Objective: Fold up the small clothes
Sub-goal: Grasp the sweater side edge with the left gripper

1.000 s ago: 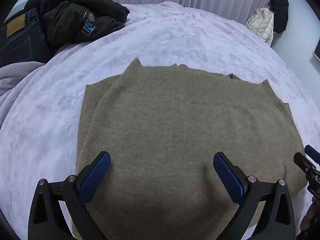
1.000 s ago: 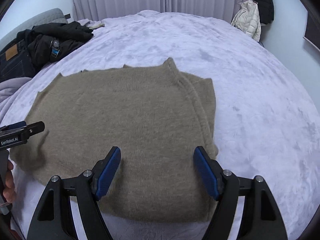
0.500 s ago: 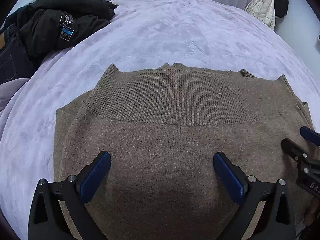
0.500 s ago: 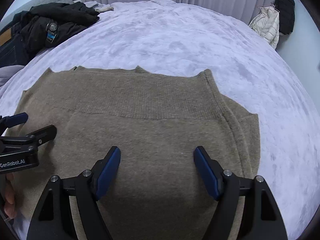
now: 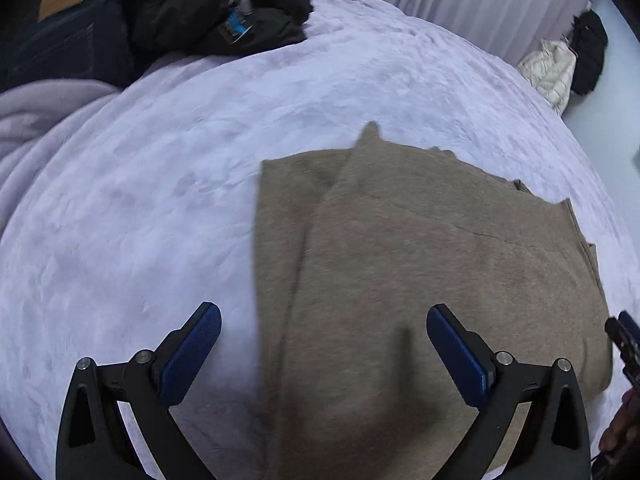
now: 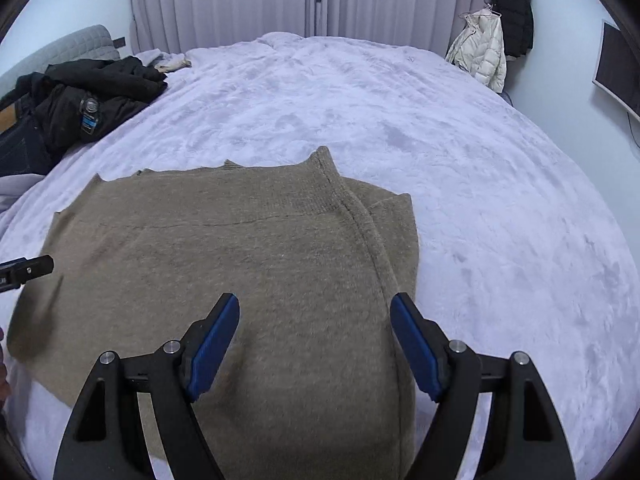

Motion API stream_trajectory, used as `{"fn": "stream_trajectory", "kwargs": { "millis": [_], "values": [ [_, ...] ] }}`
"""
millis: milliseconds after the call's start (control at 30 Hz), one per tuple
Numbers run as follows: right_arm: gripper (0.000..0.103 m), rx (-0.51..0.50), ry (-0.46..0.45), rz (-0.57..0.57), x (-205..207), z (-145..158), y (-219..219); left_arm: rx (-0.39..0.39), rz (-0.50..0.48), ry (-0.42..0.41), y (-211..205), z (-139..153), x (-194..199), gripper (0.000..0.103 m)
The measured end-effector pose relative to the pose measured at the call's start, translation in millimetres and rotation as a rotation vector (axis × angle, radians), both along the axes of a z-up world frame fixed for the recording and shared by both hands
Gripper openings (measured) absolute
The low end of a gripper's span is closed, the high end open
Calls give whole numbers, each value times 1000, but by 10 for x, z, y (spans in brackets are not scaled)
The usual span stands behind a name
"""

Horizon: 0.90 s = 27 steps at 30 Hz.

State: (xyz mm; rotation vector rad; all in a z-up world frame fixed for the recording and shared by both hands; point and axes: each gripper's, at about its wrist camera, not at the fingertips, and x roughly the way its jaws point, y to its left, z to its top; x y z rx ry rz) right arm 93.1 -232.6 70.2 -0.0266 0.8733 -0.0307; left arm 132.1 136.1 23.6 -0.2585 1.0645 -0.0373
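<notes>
A tan knit sweater [image 5: 420,272] lies folded flat on the lilac bed cover [image 5: 140,220]; it also shows in the right wrist view [image 6: 248,264]. My left gripper [image 5: 324,348] is open and empty above the sweater's left edge. My right gripper [image 6: 316,340] is open and empty above the sweater's right part, near its folded side seam. The right gripper's tip shows at the far right of the left wrist view [image 5: 624,340]. The left gripper's tip shows at the left edge of the right wrist view [image 6: 28,270].
A black jacket [image 6: 88,92] and dark jeans [image 5: 64,40] are piled at the bed's far left. A grey blanket [image 5: 36,108] lies next to them. White and black coats [image 6: 488,44] hang by the curtains. The bed cover [image 6: 480,200] stretches to the right.
Both grippers pulled back and rose from the sweater. The left wrist view swung left, so the sweater now sits to its right. Both stayed open.
</notes>
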Motion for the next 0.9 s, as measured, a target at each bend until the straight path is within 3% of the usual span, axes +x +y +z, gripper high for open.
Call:
{"fn": "stream_trajectory", "kwargs": {
  "millis": [100,200,267,433,567,600,633,667,733,800,900],
  "values": [
    [81,10,-13,22,-162,6,78,-178,11,82,280,-248,30,103],
    [81,19,-3,51,-200,-43,215,-216,10,70,269,-282,23,103],
    [81,14,8,77,-207,-91,316,-249,-45,66,136,-272,50,103],
    [81,1,28,142,-142,-188,576,-131,-132,95,-260,-323,200,103],
    [81,-22,63,182,8,-325,761,-117,-165,82,-360,-312,272,103],
    [81,-32,70,181,30,-368,784,-126,-167,75,-348,-302,277,98],
    [81,-34,71,180,36,-403,796,-126,-167,53,-324,-275,251,73],
    [81,-27,65,177,32,-420,785,-136,-174,44,-300,-254,240,64],
    [81,-6,53,177,18,-427,756,-178,-170,42,-260,-213,235,34],
    [81,10,54,170,20,-413,731,-185,-168,42,-269,-156,229,28],
    [81,36,54,155,35,-357,680,-115,-168,23,-378,-26,209,25]
  ]
}}
